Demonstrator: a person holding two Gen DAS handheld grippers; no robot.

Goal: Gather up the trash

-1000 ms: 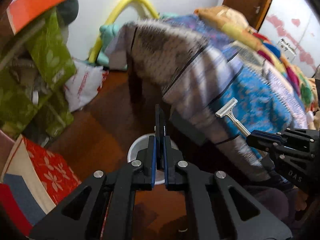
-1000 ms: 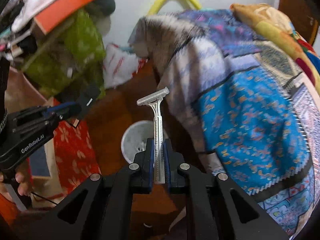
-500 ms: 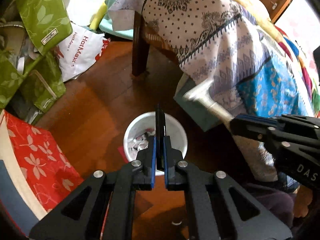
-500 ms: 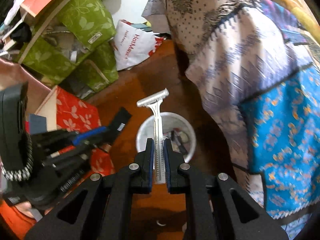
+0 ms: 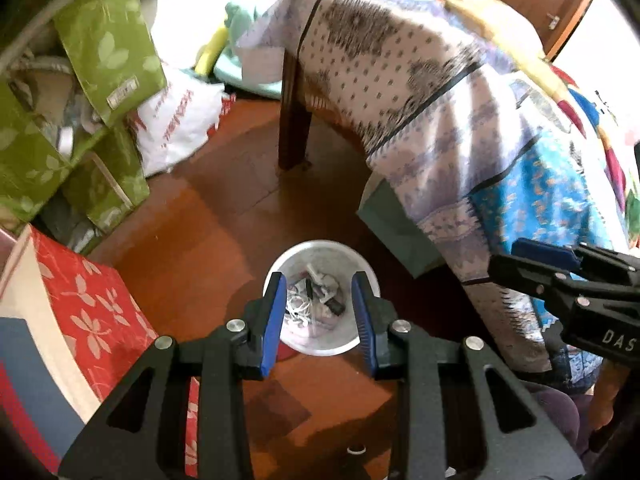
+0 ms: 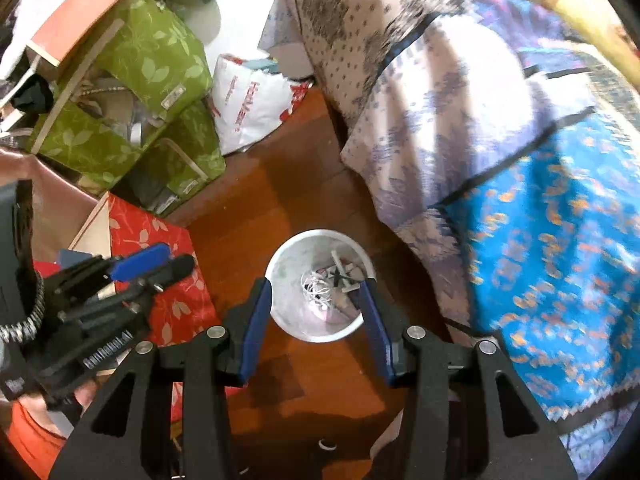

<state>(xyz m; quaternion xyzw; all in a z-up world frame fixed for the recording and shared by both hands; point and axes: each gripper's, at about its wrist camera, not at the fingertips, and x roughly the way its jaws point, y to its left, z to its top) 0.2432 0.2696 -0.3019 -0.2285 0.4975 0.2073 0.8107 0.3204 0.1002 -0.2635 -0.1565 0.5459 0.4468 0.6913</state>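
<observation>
A small white bin (image 5: 320, 243) stands on the wooden floor with several bits of trash in it, among them white cord and dark pieces. My left gripper (image 5: 319, 316) hangs right above it, jaws opening, nothing between the blue pads (image 5: 275, 320). In the right wrist view the same bin (image 6: 288, 268) lies under my right gripper (image 6: 316, 326), jaws also opening and empty. A pale razor-like stick (image 6: 339, 263) rests inside the bin. Each gripper shows in the other's view: the right one (image 5: 560, 276) at the right, the left one (image 6: 132, 272) at the left.
A bed draped in patterned sheets (image 5: 460, 128) overhangs the bin's right side, with a dark wooden leg (image 5: 294, 120) behind. Green fabric boxes (image 6: 132, 92), a white shopping bag (image 6: 248, 100) and a red flowered box (image 5: 92, 300) crowd the left.
Both grippers went from shut to open. The thin black item is gone from the left jaws and the razor from the right jaws. Both hands dropped a little closer over the bin.
</observation>
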